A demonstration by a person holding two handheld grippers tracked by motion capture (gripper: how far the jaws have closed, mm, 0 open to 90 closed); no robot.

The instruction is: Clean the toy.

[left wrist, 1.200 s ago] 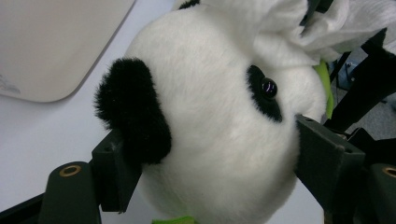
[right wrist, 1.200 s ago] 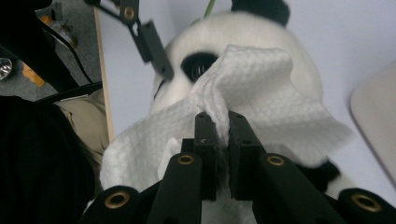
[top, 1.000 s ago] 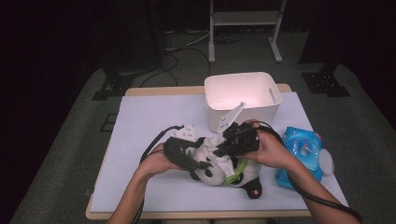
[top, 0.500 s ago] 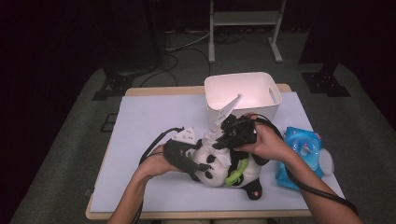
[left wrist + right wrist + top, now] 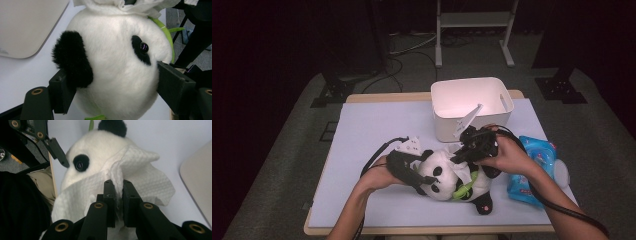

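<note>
High view: a plush panda [image 5: 447, 177] lies on the near middle of the pale table [image 5: 362, 135], just near of the white bin [image 5: 472, 107] that stands at the far right. The left gripper [image 5: 424, 180] comes in from the left and clamps the panda's head; in the left gripper view its two black jaws press into either side of the white head [image 5: 115, 67], one beside the black ear, the other beside the eye. The right gripper [image 5: 462, 155] sits above the panda from the right; in the right gripper view its jaws are pinched nearly together on a fold of a white wipe [image 5: 130, 177] draped over the panda's face. A blue packet [image 5: 532, 170] lies at the right edge of the table, touching the right forearm.
</note>
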